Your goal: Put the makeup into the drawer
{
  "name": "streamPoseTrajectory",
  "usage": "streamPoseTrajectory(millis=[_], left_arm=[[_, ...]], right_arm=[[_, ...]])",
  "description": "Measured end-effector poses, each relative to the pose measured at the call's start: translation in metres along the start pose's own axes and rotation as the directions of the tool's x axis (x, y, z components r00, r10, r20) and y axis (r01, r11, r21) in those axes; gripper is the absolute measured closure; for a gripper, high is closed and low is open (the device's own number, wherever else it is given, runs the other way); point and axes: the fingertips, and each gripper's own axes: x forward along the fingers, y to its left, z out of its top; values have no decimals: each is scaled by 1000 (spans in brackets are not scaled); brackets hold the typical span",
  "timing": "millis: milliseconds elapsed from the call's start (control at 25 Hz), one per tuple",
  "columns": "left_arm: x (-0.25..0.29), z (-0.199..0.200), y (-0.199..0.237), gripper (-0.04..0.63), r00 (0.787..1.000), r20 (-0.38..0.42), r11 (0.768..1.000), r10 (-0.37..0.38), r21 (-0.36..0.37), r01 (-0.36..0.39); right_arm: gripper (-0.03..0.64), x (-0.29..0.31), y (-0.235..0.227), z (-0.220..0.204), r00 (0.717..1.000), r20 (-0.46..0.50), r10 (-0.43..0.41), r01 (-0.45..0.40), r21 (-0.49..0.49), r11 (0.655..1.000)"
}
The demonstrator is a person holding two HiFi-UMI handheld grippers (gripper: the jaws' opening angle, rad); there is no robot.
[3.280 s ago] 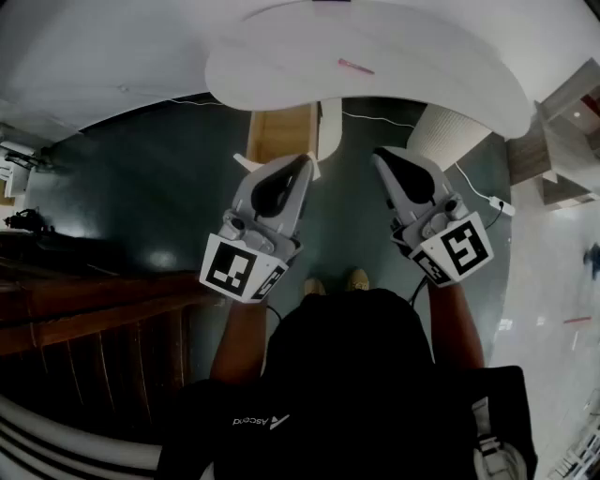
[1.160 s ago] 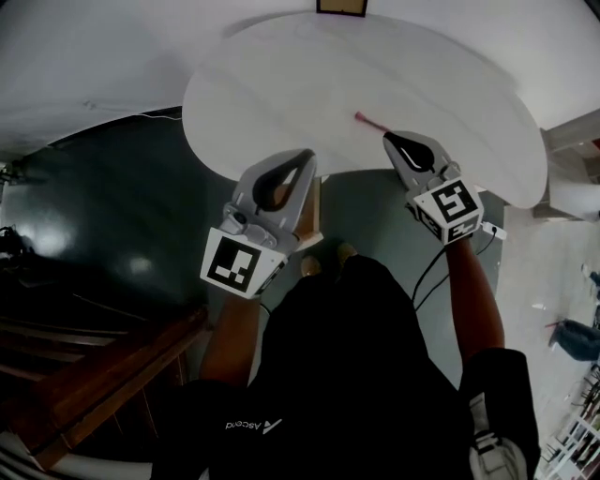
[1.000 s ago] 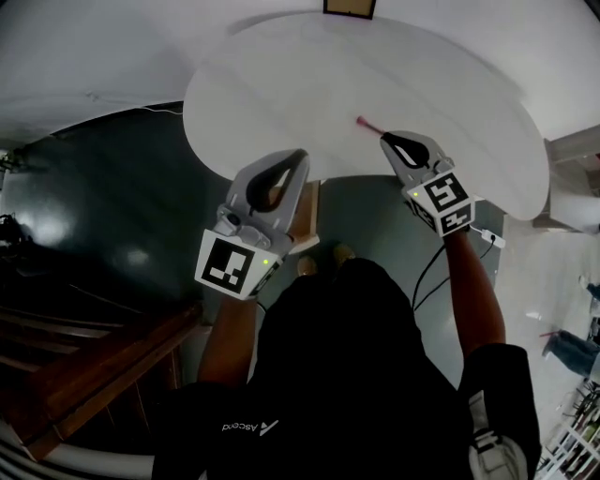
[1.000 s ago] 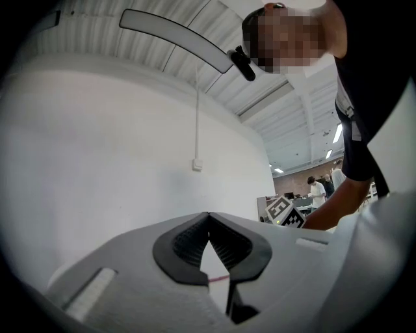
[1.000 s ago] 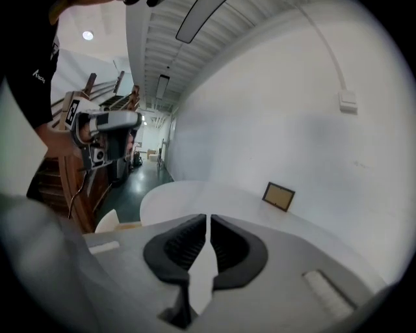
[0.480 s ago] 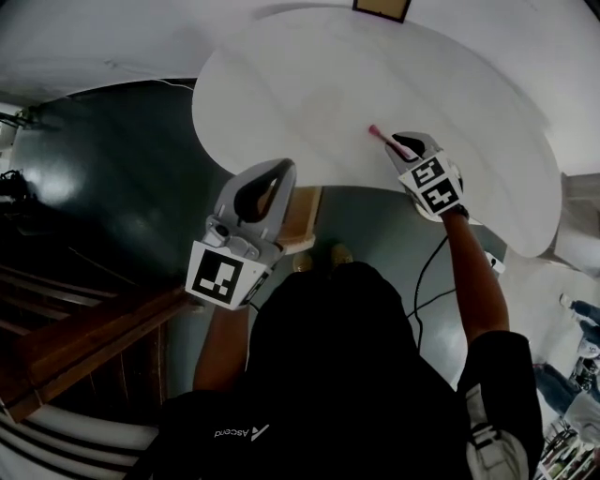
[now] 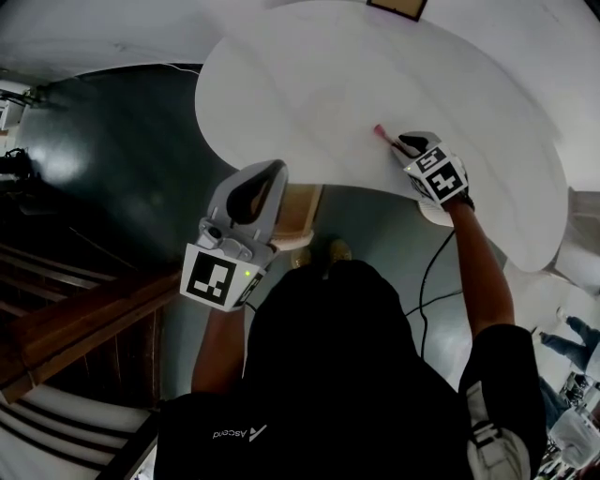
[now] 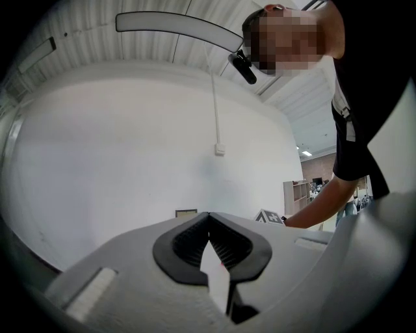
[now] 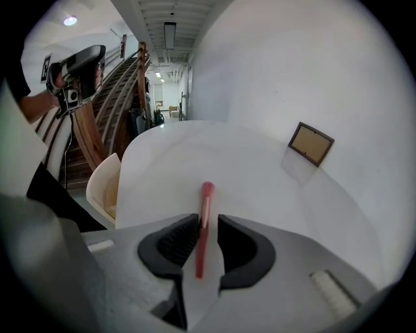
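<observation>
A slim pink-red makeup stick (image 7: pixel 381 133) (image 9: pixel 206 192) lies on the white table (image 7: pixel 375 66) near its front edge. My right gripper (image 7: pixel 403 142) (image 9: pixel 207 220) points down over it. Its jaws have just been opening and now stand open, with the near end of the stick between the pads. The stick still rests on the tabletop. An open wooden drawer (image 7: pixel 298 211) (image 9: pixel 107 185) juts out under the table's front edge. My left gripper (image 7: pixel 267 169) (image 8: pixel 208 216) hangs beside the drawer, shut and empty.
A small framed picture (image 7: pixel 398 7) (image 9: pixel 311 144) leans against the wall at the back of the table. A wooden staircase (image 7: pixel 84 319) runs along the left. A cable (image 7: pixel 427 272) trails over the dark floor (image 7: pixel 122 141) below my right arm.
My right gripper has dropped onto the table over the stick and its jaws have spread. My left gripper has sunk a little toward the drawer.
</observation>
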Motion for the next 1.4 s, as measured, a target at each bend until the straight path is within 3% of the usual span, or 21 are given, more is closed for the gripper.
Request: streamPoseTrajectory(millis=[200, 480, 680, 800, 1040, 1400], left_arm=[[3, -3, -2, 584, 1000, -12, 1000, 13, -1, -13], [-9, -2, -2, 584, 999, -15, 999, 41, 6, -41], [-13, 0, -1, 584, 998, -11, 998, 66, 15, -66], [-15, 0, -2, 584, 996, -10, 996, 83, 16, -83], [-24, 2, -4, 584, 992, -6, 992, 127, 18, -127], [-52, 9, 5, 584, 979, 21, 979, 203, 28, -204]], right_arm=[[552, 2, 2, -2, 999, 14, 40, -40, 20, 999], [565, -2, 8, 0, 998, 68, 9, -14, 74, 997], [565, -26, 17, 17, 982, 186, -39, 20, 103, 994], [565, -53, 25, 38, 950, 306, -66, 28, 125, 992], [565, -116, 53, 89, 856, 514, -62, 1, 118, 993], [565, -163, 110, 156, 757, 651, 58, -71, -7, 997]])
